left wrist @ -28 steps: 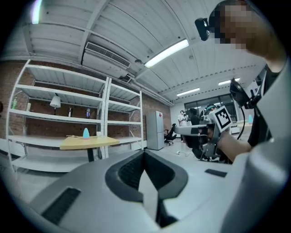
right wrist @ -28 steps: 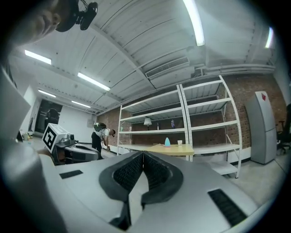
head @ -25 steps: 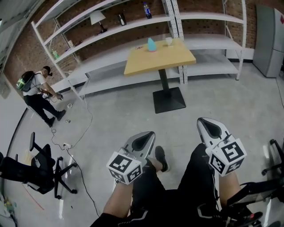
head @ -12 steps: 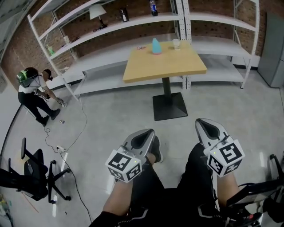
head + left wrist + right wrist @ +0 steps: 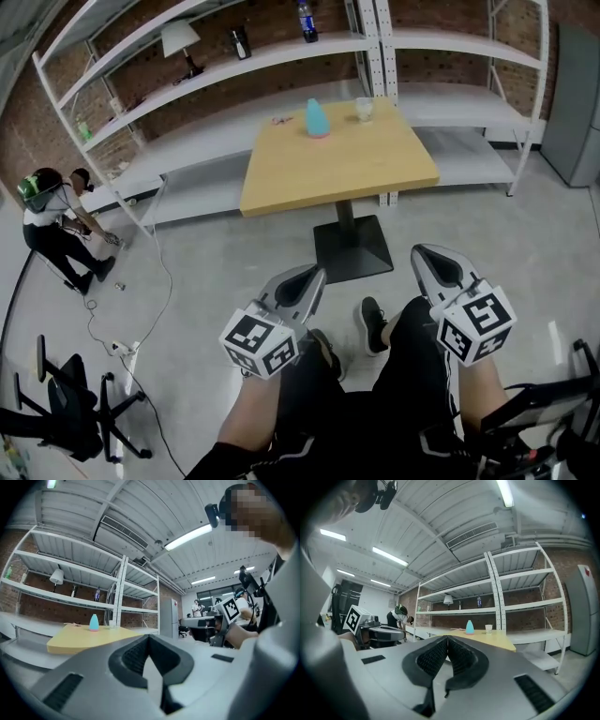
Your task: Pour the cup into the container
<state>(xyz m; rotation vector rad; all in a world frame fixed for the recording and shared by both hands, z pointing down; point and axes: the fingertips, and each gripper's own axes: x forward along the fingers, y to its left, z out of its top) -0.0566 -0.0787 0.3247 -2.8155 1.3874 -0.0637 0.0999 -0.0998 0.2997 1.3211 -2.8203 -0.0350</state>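
Note:
A teal, drop-shaped container (image 5: 316, 119) and a small pale cup (image 5: 364, 110) stand side by side at the far edge of the yellow table (image 5: 337, 173). Both are well ahead of me and out of reach. My left gripper (image 5: 314, 274) and right gripper (image 5: 427, 255) are held low over the person's legs, pointing toward the table. Each is shut with nothing between its jaws. The right gripper view shows its jaws (image 5: 447, 639) pressed together, with the container (image 5: 469, 627) and cup (image 5: 488, 629) small beyond them. From the left gripper (image 5: 149, 637), the container (image 5: 94, 622) appears far off.
The table stands on a black pedestal base (image 5: 352, 248) on a grey floor. White shelving (image 5: 234, 66) lines the brick wall behind it, holding a bottle (image 5: 307, 21) and a lamp (image 5: 178, 42). A person (image 5: 52, 220) crouches at left near a floor cable; an office chair (image 5: 66, 408) stands at lower left.
The table with cup and container has drawn nearer and larger in the head view. Both grippers keep their place and stay shut.

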